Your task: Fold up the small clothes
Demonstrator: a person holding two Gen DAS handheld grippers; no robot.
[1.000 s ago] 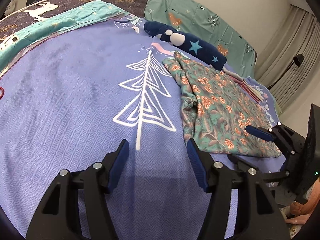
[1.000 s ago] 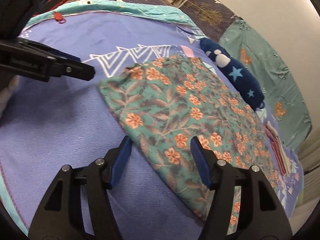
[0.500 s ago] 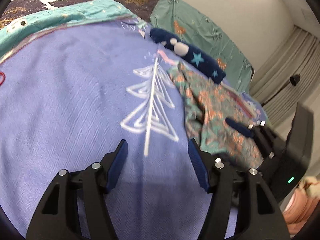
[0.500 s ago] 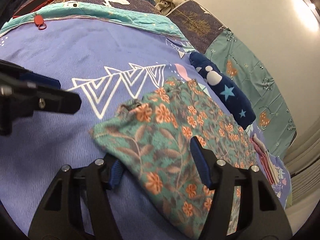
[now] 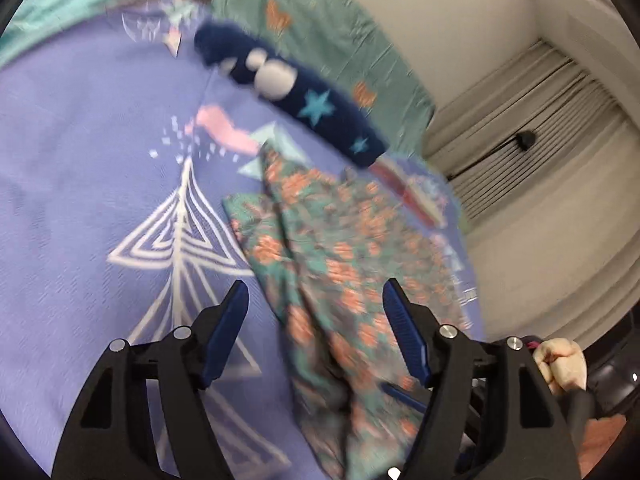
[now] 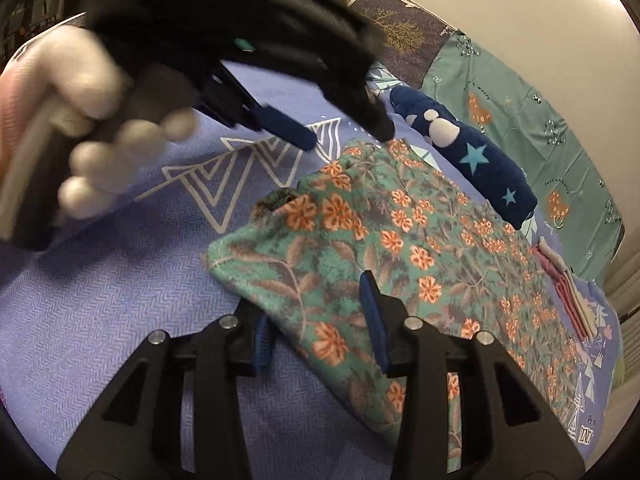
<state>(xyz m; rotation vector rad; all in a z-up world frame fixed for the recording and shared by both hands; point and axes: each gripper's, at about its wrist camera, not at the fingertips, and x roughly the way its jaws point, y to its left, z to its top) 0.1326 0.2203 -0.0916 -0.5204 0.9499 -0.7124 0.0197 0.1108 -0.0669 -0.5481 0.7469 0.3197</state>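
**Floral garment: right gripper closing on the near corner, left gripper coming in over the far corner**

Floral garment (image 6: 400, 240) lies flat on the purple bedspread (image 6: 100, 320), just this side of the navy star-print piece (image 6: 472, 156) and the pink folded stack (image 6: 560, 280). In the right wrist view its long axis runs from the near-left corner away to the lower right, so the short edge faces me.

Right gripper (image 6: 316, 332) is the nearer one. Its left pad sits under or at the garment's near edge, the right pad on top of the cloth. The jaws have just been closing with the fabric between them. I can't tell whether the pads are pinching yet; a gap shows between them.

Left gripper (image 5: 316, 332) has its jaws apart, and they have just been opening a bit wider. In its own view the garment runs up between the fingers, with no contact that I can see. From the right wrist view its tips hover by the far corner of the same short edge.

Against the earlier frames:
- Left gripper has swung across from over bare bedspread to over the garment; the picture is motion-blurred.
- Right gripper has slid onto the corner and narrowed.
- Garment's near corner looks slightly lifted and bunched.

My judgement: the next move turns on both grippers holding that short edge, then carrying it along the long axis.
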